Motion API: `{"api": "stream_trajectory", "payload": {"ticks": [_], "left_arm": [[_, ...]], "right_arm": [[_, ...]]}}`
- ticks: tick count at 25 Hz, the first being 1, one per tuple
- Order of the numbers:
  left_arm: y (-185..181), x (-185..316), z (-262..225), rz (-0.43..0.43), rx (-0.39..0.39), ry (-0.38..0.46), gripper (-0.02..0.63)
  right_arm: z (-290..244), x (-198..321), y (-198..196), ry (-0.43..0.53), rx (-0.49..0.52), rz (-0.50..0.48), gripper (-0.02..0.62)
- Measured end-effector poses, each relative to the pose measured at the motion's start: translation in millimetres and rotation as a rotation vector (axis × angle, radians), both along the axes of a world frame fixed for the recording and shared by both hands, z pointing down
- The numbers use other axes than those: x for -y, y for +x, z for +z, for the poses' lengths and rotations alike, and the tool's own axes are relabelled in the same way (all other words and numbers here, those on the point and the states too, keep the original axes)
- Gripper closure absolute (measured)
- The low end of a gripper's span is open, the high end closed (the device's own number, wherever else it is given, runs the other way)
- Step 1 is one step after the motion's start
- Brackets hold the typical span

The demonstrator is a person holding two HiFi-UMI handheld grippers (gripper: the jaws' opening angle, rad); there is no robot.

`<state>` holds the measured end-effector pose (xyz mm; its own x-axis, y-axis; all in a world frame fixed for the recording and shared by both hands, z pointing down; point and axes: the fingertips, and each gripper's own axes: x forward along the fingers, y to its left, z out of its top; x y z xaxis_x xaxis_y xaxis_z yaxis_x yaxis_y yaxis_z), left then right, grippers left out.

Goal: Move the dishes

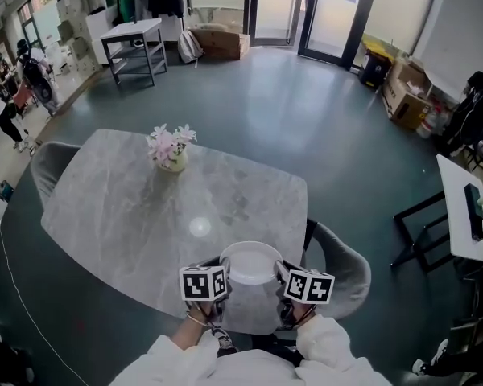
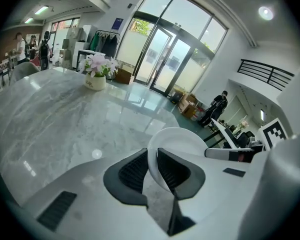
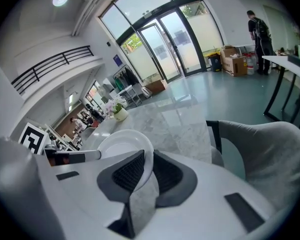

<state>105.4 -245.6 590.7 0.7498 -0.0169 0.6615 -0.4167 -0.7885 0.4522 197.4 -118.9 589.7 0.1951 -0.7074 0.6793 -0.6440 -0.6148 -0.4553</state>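
Got one plain white plate (image 1: 250,262) here: round, shallow, smooth upturned rim, no pattern, a bit glossy under the lights. Sits well apart from the flower pot (image 1: 172,153), on the side nearest the camera, right at the near edge of the grey marble table (image 1: 113,207). Can't tell whether resting on the tabletop or lifted just clear of it. Pinched from both sides: left gripper (image 1: 223,268) clamped on the left rim, right gripper (image 1: 281,272) clamped on the opposite rim. Confirmed up close in the left gripper view, with black ribbed pads (image 2: 135,171) squeezing the thin white edge. Same in the right gripper view, with pads (image 3: 127,171) tight on the rim. Also a grey chair (image 1: 342,272) even further from the flower pot, just beside the plate.
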Motion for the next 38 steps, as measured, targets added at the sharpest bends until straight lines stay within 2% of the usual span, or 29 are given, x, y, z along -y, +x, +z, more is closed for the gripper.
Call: {"api": "stream_trajectory", "payload": {"ticks": [5, 17, 25, 31, 38], "left_arm": [[18.9, -3.4, 4.3, 0.026, 0.019, 0.002, 0.549], [82.0, -1.0, 6.3, 0.063, 0.01, -0.007, 0.549], [139.6, 13.7, 7.5, 0.091, 0.023, 0.007, 0.549], [191.4, 33.1, 12.7, 0.112, 0.025, 0.049, 0.549], [241.6, 59.2, 33.8, 0.111, 0.026, 0.059, 0.549]], "right_arm": [[3.6, -7.8, 19.0, -0.009, 0.005, 0.03, 0.488], [7.1, -8.6, 75.8, -0.014, 0.005, 0.067, 0.488], [10.8, 4.6, 131.3, 0.006, 0.012, 0.092, 0.488], [22.5, 21.4, 179.3, 0.025, 0.028, 0.123, 0.486], [43.1, 45.0, 225.6, 0.038, 0.03, 0.143, 0.488]]}}
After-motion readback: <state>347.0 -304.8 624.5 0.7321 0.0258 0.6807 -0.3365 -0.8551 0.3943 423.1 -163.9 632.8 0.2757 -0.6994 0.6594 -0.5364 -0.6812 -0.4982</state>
